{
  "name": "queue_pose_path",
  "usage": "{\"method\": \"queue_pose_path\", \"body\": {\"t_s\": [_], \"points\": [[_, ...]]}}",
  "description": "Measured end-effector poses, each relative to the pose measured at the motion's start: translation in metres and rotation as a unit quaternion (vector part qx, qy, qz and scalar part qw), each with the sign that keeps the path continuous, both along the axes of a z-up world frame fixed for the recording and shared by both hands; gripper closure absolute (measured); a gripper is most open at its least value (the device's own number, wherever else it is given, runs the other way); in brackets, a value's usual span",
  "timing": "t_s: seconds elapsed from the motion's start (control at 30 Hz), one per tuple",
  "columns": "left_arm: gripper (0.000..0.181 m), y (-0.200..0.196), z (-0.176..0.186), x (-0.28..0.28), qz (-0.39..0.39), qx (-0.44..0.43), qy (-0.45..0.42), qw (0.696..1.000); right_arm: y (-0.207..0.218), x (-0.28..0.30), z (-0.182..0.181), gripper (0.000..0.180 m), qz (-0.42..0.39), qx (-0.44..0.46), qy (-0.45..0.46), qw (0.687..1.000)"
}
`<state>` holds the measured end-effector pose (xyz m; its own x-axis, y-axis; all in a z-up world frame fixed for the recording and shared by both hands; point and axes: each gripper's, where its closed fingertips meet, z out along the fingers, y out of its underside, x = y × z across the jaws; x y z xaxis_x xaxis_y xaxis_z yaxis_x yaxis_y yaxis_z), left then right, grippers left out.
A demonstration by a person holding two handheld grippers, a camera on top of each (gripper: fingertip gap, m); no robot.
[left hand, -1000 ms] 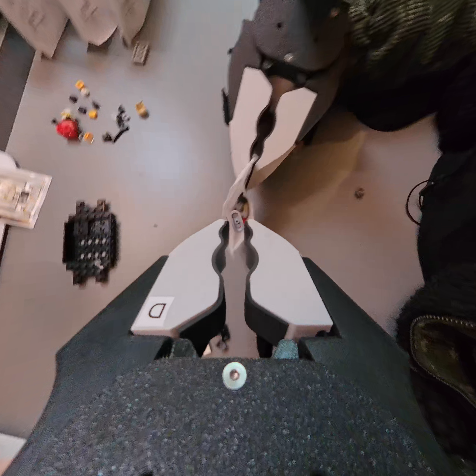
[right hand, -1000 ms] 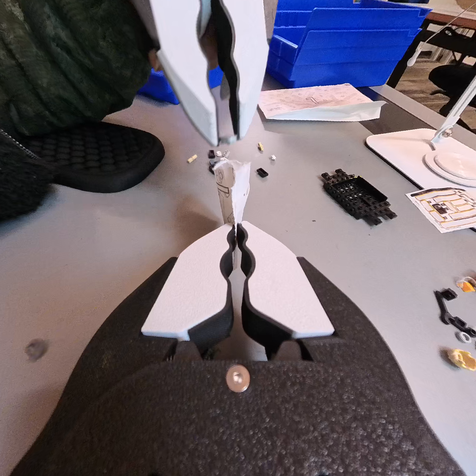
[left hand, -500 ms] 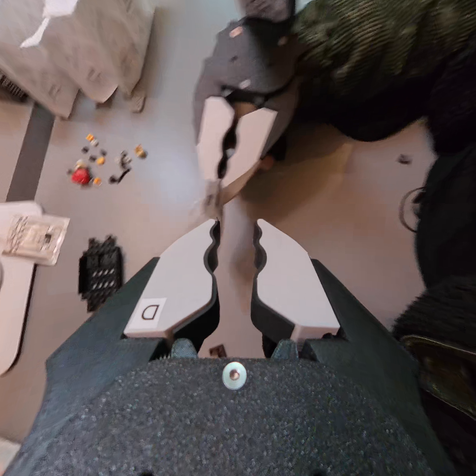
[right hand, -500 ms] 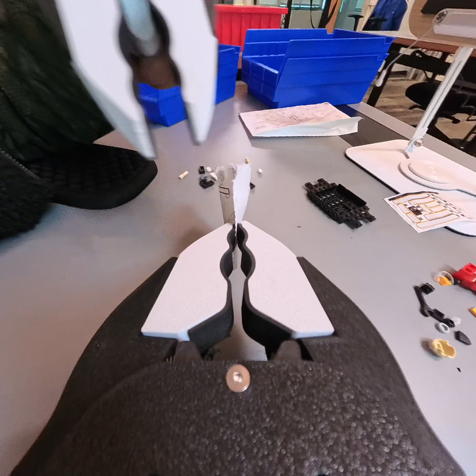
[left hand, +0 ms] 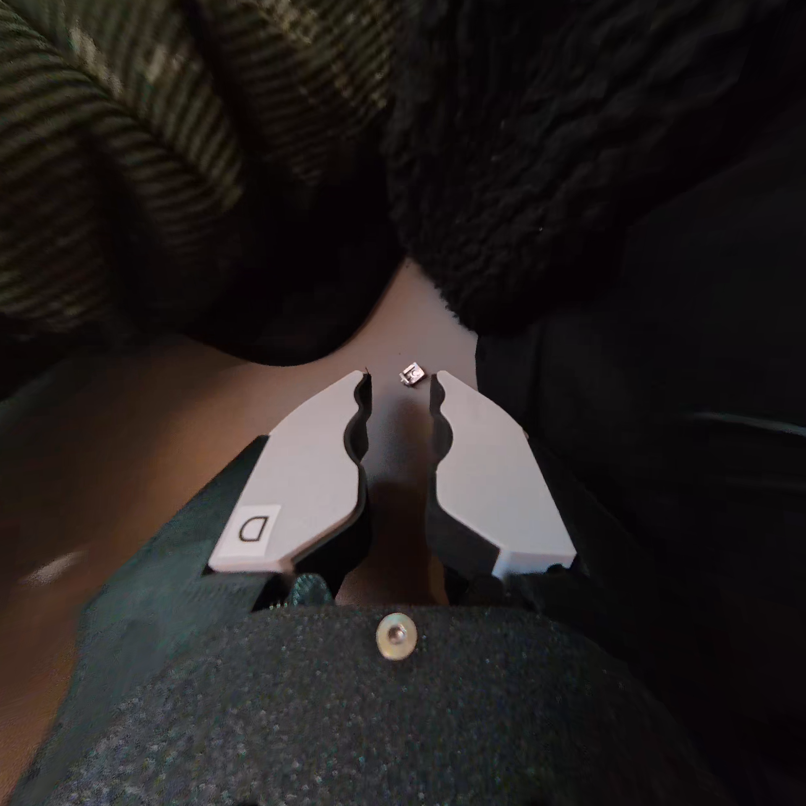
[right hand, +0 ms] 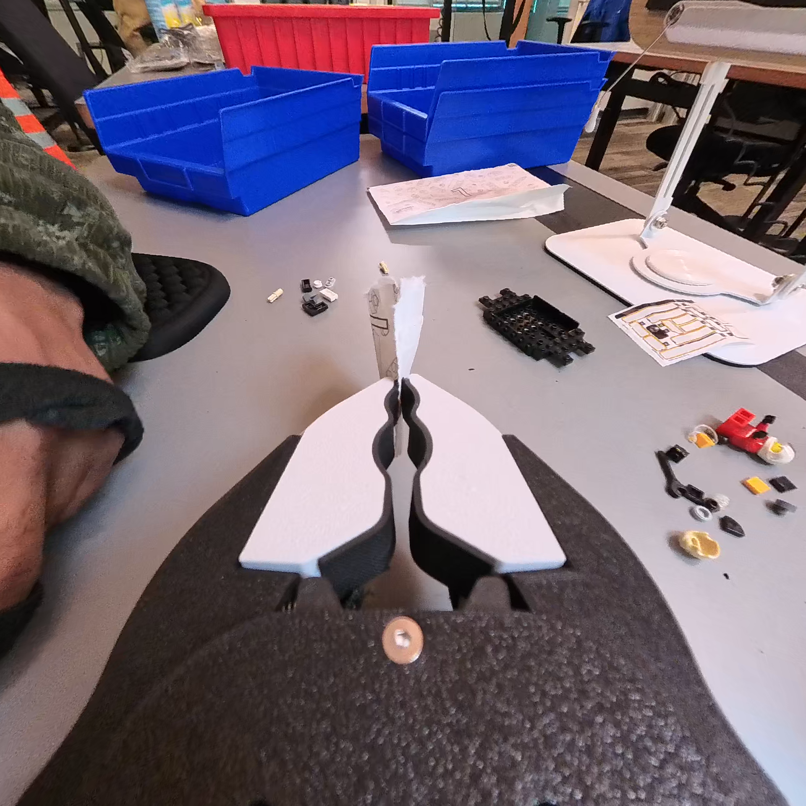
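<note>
The right claw (right hand: 400,380) is clamped on a torn strip of paper packet (right hand: 399,322), which stands upright from the fingertips, printed grey on one face and plain white on the other. It hangs over the grey bench (right hand: 270,362). Just to its right lies a scatter of small toy-brick pieces (right hand: 715,493), among them a red piece (right hand: 743,429) and a pale yellow one (right hand: 698,544). To the left, a person's forearm (right hand: 39,436) in a green patterned sleeve (right hand: 65,227) rests at the bench edge. Farther out sit a black studded brick chassis (right hand: 534,325), a second small cluster of black and white pieces (right hand: 316,292), and a printed sticker sheet (right hand: 676,329) overlapping a white lamp base (right hand: 654,257). Beyond those lie an opened paper bag (right hand: 466,198), two blue bins (right hand: 235,131) and a red bin (right hand: 322,37).

The left claw (left hand: 400,377) is spread apart and holds nothing. A tiny grey scrap (left hand: 412,375) lies on the bench just past the tips, close to the right-hand finger. Dark fabric and the green sleeve fill the view behind.
</note>
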<state>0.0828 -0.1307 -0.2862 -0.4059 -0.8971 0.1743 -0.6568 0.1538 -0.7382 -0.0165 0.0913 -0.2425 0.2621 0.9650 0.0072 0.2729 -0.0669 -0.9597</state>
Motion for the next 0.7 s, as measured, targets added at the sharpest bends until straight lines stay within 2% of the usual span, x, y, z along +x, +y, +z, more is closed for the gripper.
{"method": "queue_pose_path", "body": {"t_s": [0.03, 0.2, 0.27, 0.43, 0.53, 0.63, 0.7], "points": [[0.156, -0.001, -0.005, 0.001, -0.004, 0.007, 0.006, 1.000, 0.000, 0.000, 0.000, 0.180, 0.000, 0.000, -0.001, 1.000], [0.161, -0.014, -0.021, 0.005, -0.023, 0.010, 0.022, 0.999, 0.000, 0.000, 0.000, 0.180, 0.001, 0.002, -0.003, 1.000], [0.168, -0.014, -0.022, 0.008, -0.019, 0.019, 0.015, 1.000, -0.001, 0.000, 0.000, 0.180, 0.001, 0.002, -0.003, 1.000], [0.169, -0.004, -0.014, 0.001, -0.013, 0.025, 0.007, 1.000, -0.001, 0.000, 0.000, 0.180, 0.003, 0.003, -0.002, 1.000], [0.169, 0.031, 0.019, -0.009, 0.035, 0.034, -0.043, 0.998, -0.004, -0.001, 0.001, 0.180, 0.011, 0.005, -0.002, 1.000], [0.169, 0.088, 0.062, -0.033, 0.133, 0.049, -0.096, 0.985, -0.007, -0.002, -0.001, 0.180, 0.022, 0.010, -0.009, 1.000], [0.169, 0.126, 0.077, -0.058, 0.199, 0.075, -0.107, 0.971, -0.012, -0.005, -0.004, 0.180, 0.036, 0.010, -0.015, 0.999]]}}
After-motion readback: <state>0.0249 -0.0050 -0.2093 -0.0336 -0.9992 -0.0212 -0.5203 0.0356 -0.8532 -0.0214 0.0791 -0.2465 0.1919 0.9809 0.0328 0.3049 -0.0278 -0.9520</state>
